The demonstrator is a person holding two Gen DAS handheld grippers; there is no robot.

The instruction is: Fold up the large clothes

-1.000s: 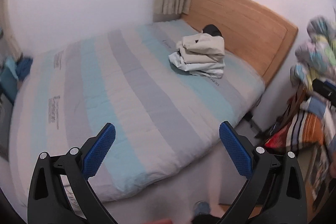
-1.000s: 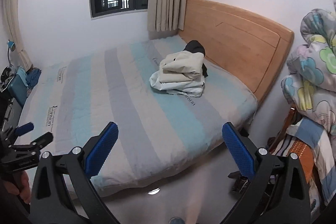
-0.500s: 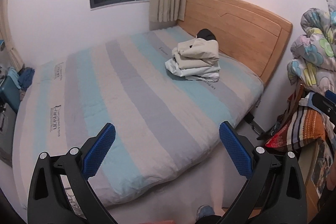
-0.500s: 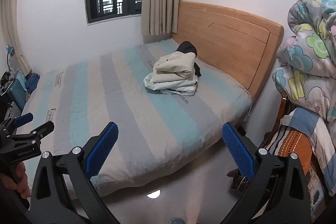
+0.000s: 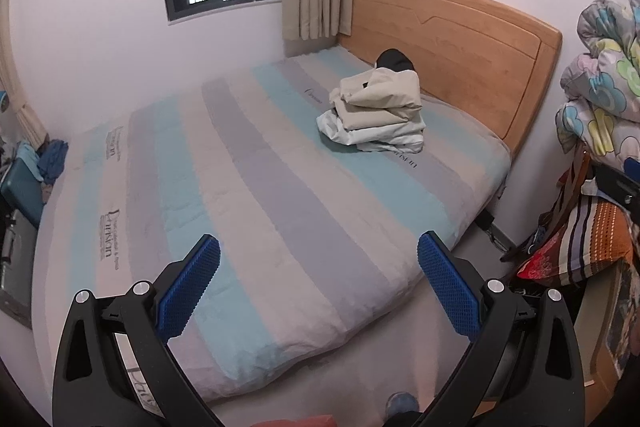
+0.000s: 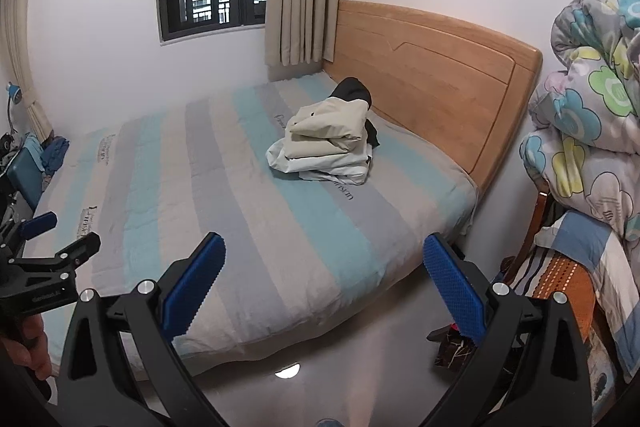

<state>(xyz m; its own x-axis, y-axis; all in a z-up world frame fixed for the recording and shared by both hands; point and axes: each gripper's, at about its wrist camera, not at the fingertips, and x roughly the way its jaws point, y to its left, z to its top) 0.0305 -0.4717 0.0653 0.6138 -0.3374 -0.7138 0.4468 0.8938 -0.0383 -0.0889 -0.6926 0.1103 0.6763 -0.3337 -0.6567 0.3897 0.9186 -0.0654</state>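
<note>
Folded clothes (image 5: 378, 117) sit as a neat stack on the striped bed (image 5: 256, 195), toward its far right side, near the wooden headboard (image 5: 452, 47): beige garment on top, white layers beneath, edges roughly squared. A dark garment (image 5: 394, 58) lies just behind the stack, mostly hidden by it. Nearest the lens, left gripper (image 5: 318, 279) is spread wide, blue pads well apart, nothing between them, touching nothing; it hangs over the bed's near edge. Right gripper (image 6: 324, 283) likewise spread wide and empty, above the bed edge and floor. In the right wrist view the left gripper shows again at the left border, held by a hand (image 6: 28, 343) that is partly cut off. A floral quilt pile (image 6: 588, 99) at right is cropped by the frame. Print on the mattress cover is too small to read.
</note>
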